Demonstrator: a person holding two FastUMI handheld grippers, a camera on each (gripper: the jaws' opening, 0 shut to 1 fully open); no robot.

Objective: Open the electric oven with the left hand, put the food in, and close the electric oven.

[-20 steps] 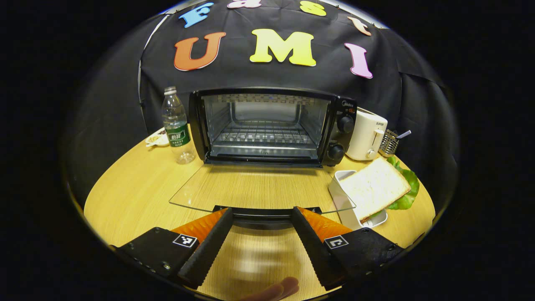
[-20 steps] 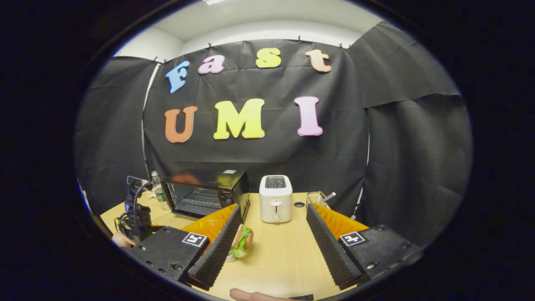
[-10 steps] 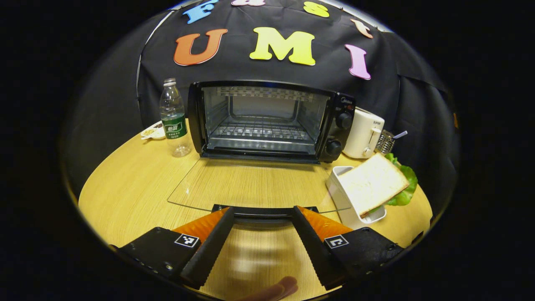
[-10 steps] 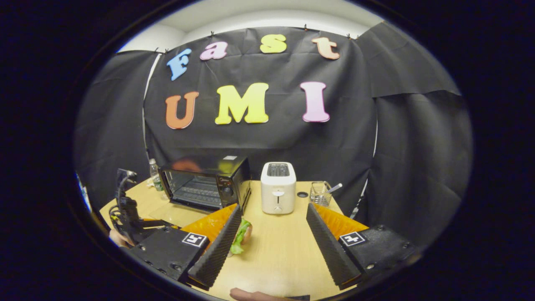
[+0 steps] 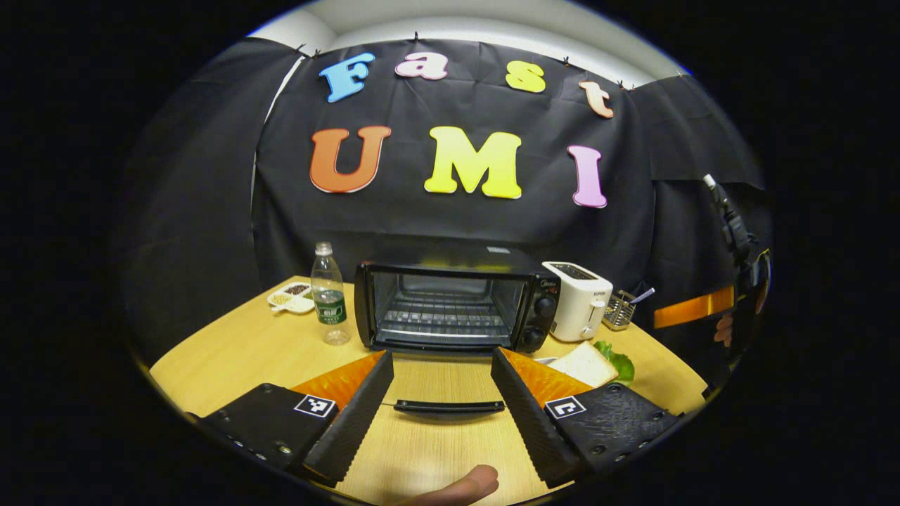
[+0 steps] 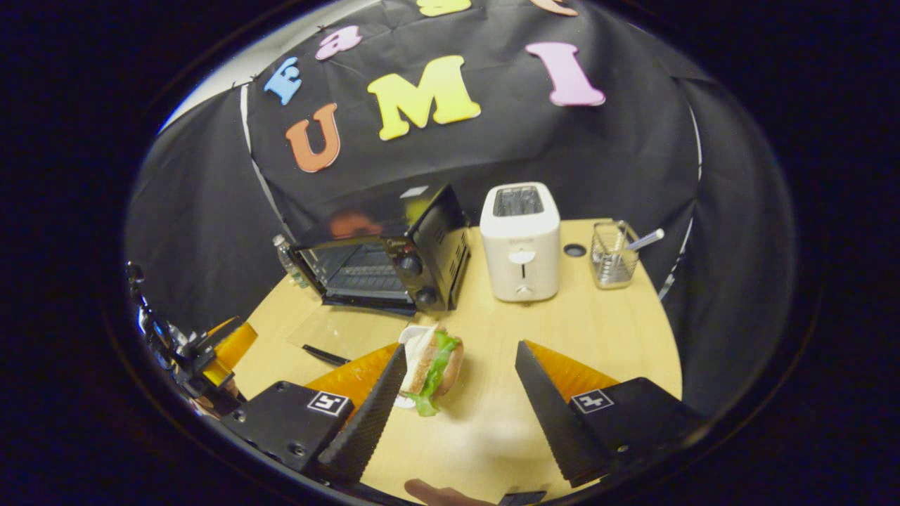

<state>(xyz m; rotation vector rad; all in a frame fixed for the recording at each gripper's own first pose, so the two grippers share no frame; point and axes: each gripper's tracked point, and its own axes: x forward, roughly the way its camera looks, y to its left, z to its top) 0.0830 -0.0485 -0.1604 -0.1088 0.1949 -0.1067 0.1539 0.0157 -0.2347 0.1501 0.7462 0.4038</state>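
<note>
Glass oven door (image 5: 436, 383) lies flat open, its handle (image 5: 448, 406) between the spread left gripper (image 5: 441, 365) fingers. Sandwich (image 6: 434, 362) sits at eleven o'clock of the gaping, empty right gripper (image 6: 460, 358).

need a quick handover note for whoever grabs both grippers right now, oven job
Left gripper: open, holding nothing, off the door handle.
Right gripper: open, holding nothing, above the table, with the sandwich by its left finger.
Oven: door folded flat, rack bare.
Done: oven opened.
Left: grip sandwich, place it on the rack, shut the door.
</note>
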